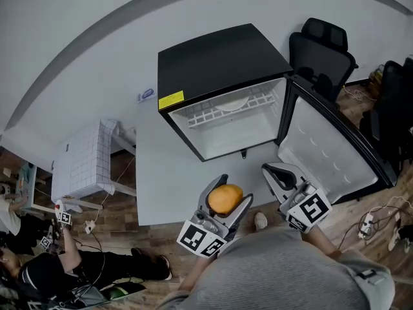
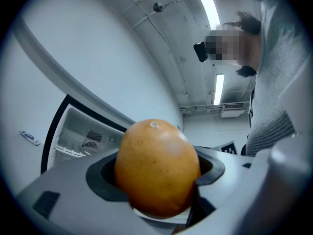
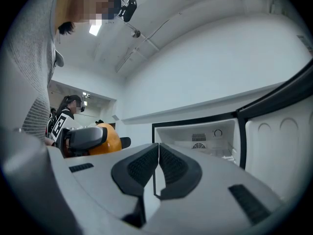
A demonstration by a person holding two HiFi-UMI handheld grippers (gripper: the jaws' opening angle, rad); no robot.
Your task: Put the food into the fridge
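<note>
The head view looks steeply down from above onto the open mini fridge; both gripper views sit low, tilted upward along their jaws — all three share the fridge's white interior.

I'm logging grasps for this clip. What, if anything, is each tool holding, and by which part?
The left tool holds the orange fruit, clamped by its two opposite sides, stem end pointing outward. The right tool is shut and holds nothing.

fridge door stands wide; wire shelf spans cavity.
</note>
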